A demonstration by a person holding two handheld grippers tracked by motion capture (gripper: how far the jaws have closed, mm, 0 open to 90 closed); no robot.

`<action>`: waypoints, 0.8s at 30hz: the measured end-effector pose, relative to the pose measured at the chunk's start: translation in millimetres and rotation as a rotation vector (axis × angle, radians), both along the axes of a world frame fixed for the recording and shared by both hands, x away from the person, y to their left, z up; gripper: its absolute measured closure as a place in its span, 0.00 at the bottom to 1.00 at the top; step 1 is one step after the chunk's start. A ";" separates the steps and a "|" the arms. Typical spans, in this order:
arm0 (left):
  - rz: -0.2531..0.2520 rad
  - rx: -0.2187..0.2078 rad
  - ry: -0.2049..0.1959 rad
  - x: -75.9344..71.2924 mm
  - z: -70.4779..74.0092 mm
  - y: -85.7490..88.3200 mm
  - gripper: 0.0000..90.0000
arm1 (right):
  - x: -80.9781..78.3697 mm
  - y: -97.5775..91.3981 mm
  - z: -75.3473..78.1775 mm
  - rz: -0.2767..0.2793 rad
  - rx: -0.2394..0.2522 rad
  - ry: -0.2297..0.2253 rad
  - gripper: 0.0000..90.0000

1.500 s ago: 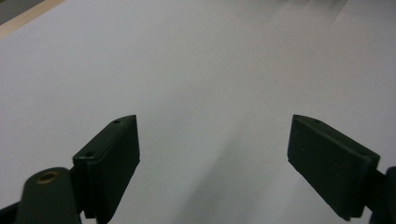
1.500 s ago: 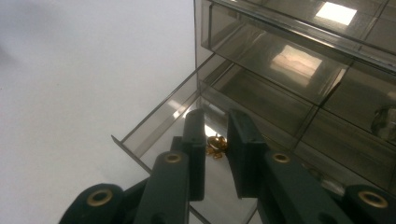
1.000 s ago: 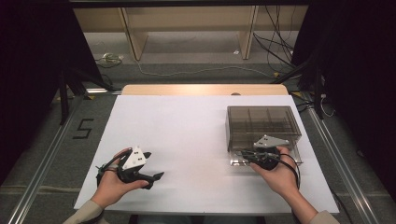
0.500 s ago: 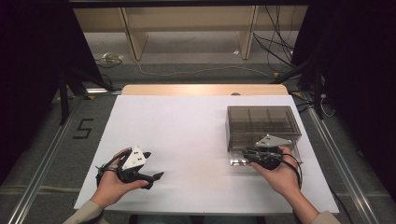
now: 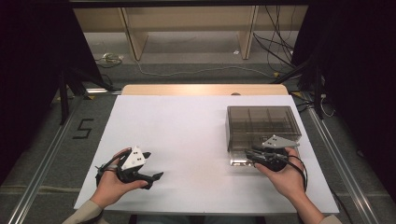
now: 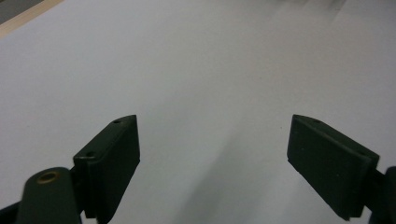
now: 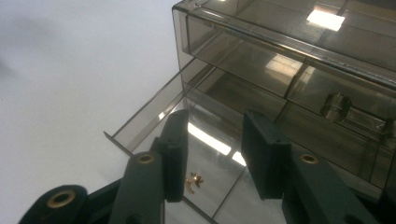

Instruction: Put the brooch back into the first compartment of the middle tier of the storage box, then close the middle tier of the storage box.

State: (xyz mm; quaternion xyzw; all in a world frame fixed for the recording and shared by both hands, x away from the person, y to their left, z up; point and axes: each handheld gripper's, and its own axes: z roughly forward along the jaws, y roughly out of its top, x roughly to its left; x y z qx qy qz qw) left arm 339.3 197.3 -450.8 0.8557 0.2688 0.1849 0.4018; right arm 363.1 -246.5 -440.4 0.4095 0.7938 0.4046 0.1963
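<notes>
High view: one smoky transparent plastic drawer cabinet [image 5: 261, 128] at right of white table [image 5: 187, 135], one lower drawer [image 5: 243, 160] pulled out toward near edge; right gripper [image 5: 256, 156] over that drawer, left gripper [image 5: 152, 169] at near left, well apart.

Left gripper view: two black jaws spread wide, nothing between.

Right gripper view: jaws half apart, just been opening, empty; one small gold charm [image 7: 193, 180] lying in open drawer [image 7: 205, 154] just beside one jaw; one knob [image 7: 337, 106] on a shut drawer.

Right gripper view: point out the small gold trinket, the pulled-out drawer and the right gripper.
gold trinket [image 7: 194, 181], right gripper view, its middle.
drawer [image 7: 140, 119], right gripper view, its side wall.
right gripper [image 7: 217, 156], right gripper view, midway between fingertips.
</notes>
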 end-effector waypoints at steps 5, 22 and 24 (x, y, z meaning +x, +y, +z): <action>-0.003 0.002 -0.003 0.7 0.4 -0.1 0.19 | -0.5 -1.0 -0.1 -0.003 0.002 0.000 0.69; -0.003 -0.002 0.011 2.1 -0.7 -0.6 0.19 | -3.4 -11.8 5.7 -0.026 0.012 -0.015 0.86; -0.001 -0.006 0.007 2.7 1.1 -2.4 0.19 | -4.4 -15.4 8.1 -0.031 0.012 -0.022 0.95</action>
